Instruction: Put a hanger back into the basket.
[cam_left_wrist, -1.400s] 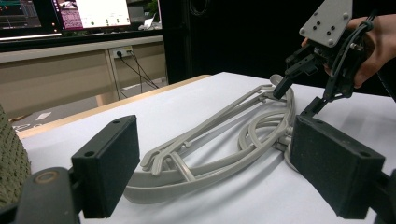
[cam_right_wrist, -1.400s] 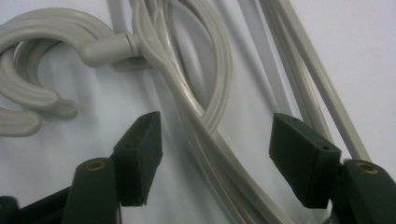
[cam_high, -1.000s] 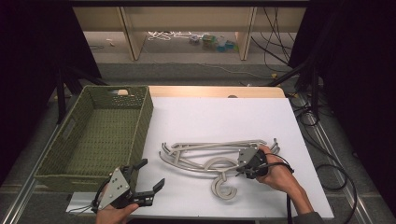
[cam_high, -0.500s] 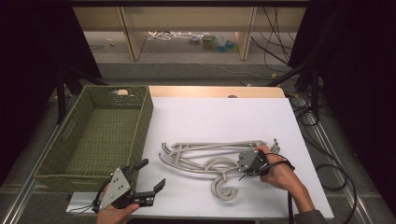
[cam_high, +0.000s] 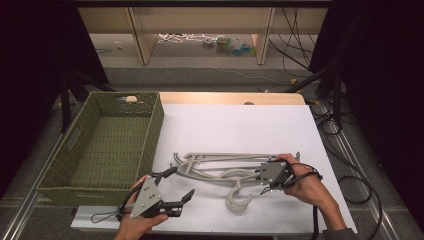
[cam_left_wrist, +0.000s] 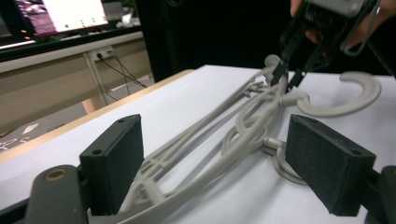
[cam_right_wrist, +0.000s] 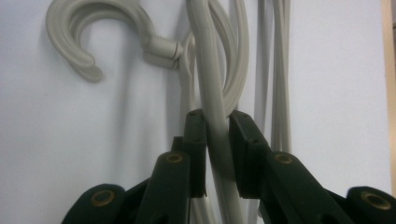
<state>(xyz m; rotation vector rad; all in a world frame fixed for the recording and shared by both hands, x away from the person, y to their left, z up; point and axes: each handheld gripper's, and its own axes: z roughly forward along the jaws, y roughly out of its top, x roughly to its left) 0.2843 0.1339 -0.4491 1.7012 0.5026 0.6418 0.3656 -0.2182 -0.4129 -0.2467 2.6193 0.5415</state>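
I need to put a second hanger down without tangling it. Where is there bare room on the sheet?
The far half of the white sheet, between the green basket and the right edge, is bare. The near strip is crowded: grey hangers, the left gripper and the right gripper.

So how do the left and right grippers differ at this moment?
The right gripper has just been closing and its jaws are clamped on a bar of the grey hangers; the left gripper has its jaws wide apart with nothing pressed between them. The right sits at the hangers' hook end, the left at the opposite end near the green basket. Both are hand-held over the white table.
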